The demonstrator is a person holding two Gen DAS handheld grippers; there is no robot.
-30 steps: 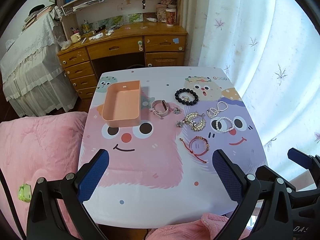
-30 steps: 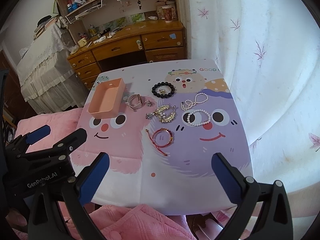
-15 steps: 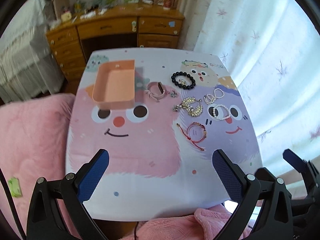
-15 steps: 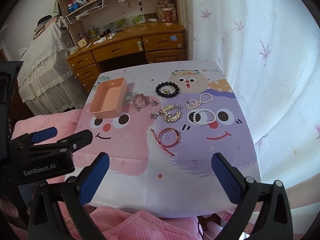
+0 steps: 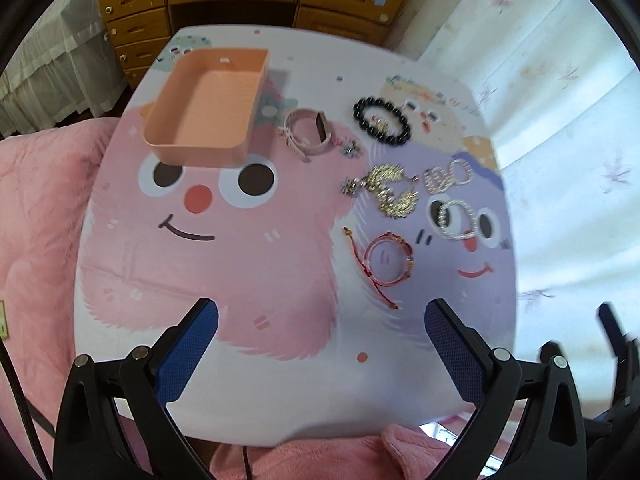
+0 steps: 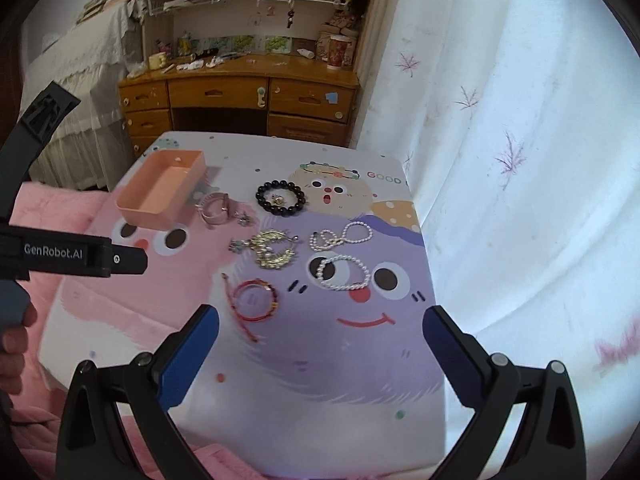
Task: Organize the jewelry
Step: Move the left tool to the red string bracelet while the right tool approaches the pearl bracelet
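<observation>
An empty peach tray [image 5: 208,108] [image 6: 160,192] sits at the table's far left. Beside it lie a pink bracelet [image 5: 306,132] [image 6: 216,208], a black bead bracelet [image 5: 382,120] [image 6: 282,196], a gold ornament [image 5: 390,192] [image 6: 274,250], two pearl bracelets [image 5: 456,218] [image 6: 344,272] and a red cord bracelet [image 5: 386,264] [image 6: 254,300]. My left gripper [image 5: 320,340] is open and empty above the table's near edge. My right gripper [image 6: 320,344] is open and empty, near the red cord bracelet.
The small table [image 5: 260,380] has a cartoon-face cover. A pink quilt [image 5: 36,220] lies to the left and front. A wooden desk [image 6: 240,96] stands behind, white curtains [image 6: 520,160] on the right. The left tool's body [image 6: 72,256] shows in the right wrist view.
Both grippers have moved forward and down toward the table, so the jewelry looks larger. The left wrist view has tilted down. Nothing on the table has moved.
</observation>
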